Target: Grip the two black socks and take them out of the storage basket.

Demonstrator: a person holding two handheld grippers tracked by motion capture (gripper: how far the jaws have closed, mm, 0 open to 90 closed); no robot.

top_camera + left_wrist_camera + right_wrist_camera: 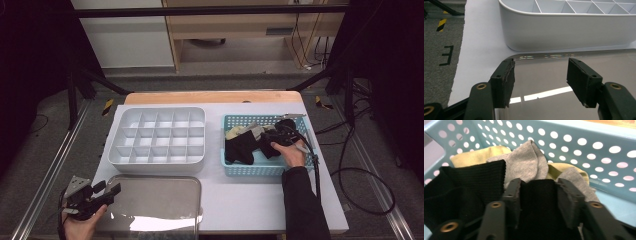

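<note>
A black ribbed knit sock (537, 202) is seen between the jaws of the right hand-held gripper (537, 200) inside the perforated light-blue plastic basket (235, 169), pad contact being unclear, while the left hand-held gripper (540, 80) is held released above a clear plastic lid (549, 75).

Lighting is uneven. In the high view the table (220, 200) is brightly lit from above, while the surrounds at both sides fall into near-black. A clear lid (150, 202) at the table's near left corner throws back a white glare patch along its near edge — the same reflection shows as a bright bar in the left gripper view. The high view is soft and low in detail. In the right gripper view the black sock (537, 202) is murky, its weave barely readable — the closest parts are blurred.
</note>
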